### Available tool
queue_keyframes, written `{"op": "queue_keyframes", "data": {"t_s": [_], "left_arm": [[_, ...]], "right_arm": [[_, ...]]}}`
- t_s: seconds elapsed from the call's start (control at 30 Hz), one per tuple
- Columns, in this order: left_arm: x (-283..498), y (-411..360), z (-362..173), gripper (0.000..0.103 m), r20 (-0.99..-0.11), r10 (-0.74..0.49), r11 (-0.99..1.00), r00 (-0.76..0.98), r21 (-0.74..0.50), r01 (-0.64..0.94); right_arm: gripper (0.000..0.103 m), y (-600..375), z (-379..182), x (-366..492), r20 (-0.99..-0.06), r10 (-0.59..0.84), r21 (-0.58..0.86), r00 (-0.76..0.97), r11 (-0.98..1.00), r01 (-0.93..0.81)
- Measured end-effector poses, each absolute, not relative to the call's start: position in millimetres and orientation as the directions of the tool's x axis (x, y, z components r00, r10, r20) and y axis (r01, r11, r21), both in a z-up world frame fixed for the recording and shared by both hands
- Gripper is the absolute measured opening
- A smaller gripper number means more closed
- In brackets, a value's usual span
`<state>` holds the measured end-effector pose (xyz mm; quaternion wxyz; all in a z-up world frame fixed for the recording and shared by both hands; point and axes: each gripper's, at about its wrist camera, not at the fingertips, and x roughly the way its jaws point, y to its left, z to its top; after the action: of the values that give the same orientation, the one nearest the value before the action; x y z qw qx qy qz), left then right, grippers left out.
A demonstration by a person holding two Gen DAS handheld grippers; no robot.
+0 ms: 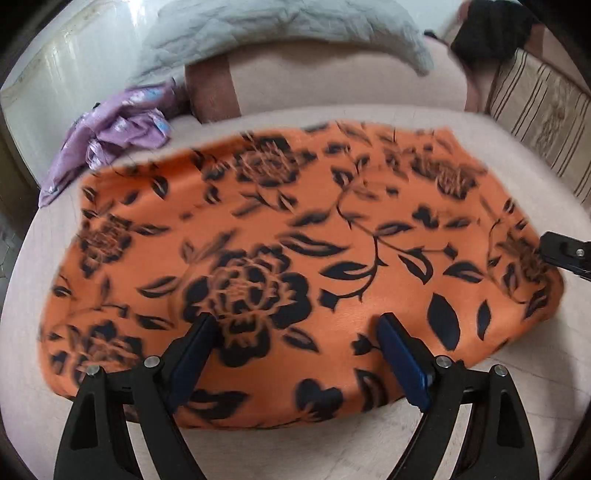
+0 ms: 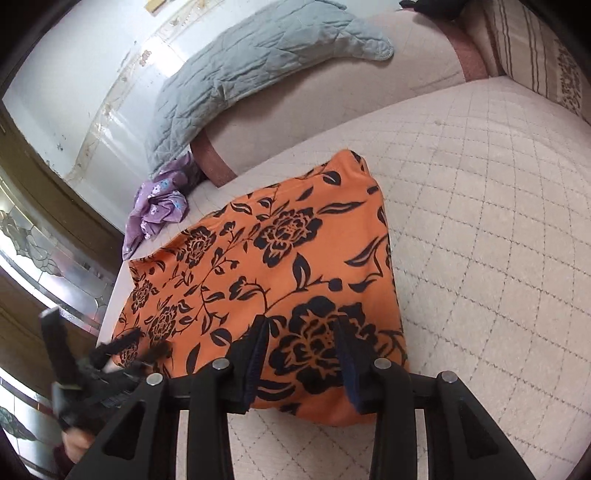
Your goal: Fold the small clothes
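Observation:
An orange garment with black flowers [image 1: 295, 236] lies folded flat on the pale quilted sofa seat [image 2: 480, 221]; it also shows in the right wrist view [image 2: 266, 266]. My left gripper [image 1: 297, 328] is open and empty, its fingers spread over the garment's near edge. My right gripper [image 2: 301, 325] is open and empty, just above the garment's near right corner. The right gripper's tip shows at the right edge of the left wrist view [image 1: 565, 254]. The left gripper shows blurred at the lower left of the right wrist view [image 2: 110, 358].
A crumpled purple garment [image 1: 110, 136] lies at the seat's back left, also in the right wrist view [image 2: 159, 203]. A grey quilted cloth [image 2: 251, 70] hangs over the sofa back. A striped cushion [image 1: 546, 122] stands at the right. A dark item [image 1: 487, 33] sits at the far right corner.

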<state>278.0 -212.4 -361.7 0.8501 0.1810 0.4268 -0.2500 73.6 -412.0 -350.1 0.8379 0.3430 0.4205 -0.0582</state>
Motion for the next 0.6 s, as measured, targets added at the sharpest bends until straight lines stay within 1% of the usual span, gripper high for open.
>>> {"op": "queue_keyframes", "data": {"t_s": [0.1,0.13,0.23,0.33,0.47,0.57,0.6], "left_arm": [[277.3,-213.6,-363.8,0.091,-0.809,-0.274,0.803,0.521,0.105,0.586],[278.8,-212.7,-362.7,0.091,-0.814,-0.278,0.802,0.509,0.095,0.590],[287.5,-204.1,-356.0,0.091,-0.832,-0.290,0.807,0.473,0.054,0.588],[299.8,-182.2,-342.9,0.091,-0.826,-0.256,0.844,0.501,0.062,0.533],[328.1,-132.4,-328.1,0.091,-0.810,-0.132,0.920,0.572,0.114,0.374],[349.2,-82.5,-321.1,0.091,-0.792,-0.008,0.965,0.610,0.154,0.212],[353.3,-69.5,-321.2,0.091,-0.789,0.017,0.970,0.615,0.161,0.180]], "right_arm": [[0.038,-408.1,-373.7,81.0,-0.798,0.218,0.502,0.562,0.757,0.419],[0.038,-406.1,-375.4,81.9,-0.797,0.207,0.492,0.567,0.767,0.411],[0.038,-400.2,-370.1,85.9,-0.809,0.180,0.453,0.559,0.798,0.398],[0.039,-391.3,-358.4,92.1,-0.807,0.157,0.418,0.570,0.832,0.364],[0.039,-373.1,-340.2,123.4,-0.772,0.200,0.434,0.603,0.859,0.271],[0.039,-347.1,-339.2,171.8,-0.756,0.268,0.470,0.597,0.857,0.210],[0.039,-333.1,-340.2,195.2,-0.746,0.303,0.491,0.593,0.852,0.182]]}}
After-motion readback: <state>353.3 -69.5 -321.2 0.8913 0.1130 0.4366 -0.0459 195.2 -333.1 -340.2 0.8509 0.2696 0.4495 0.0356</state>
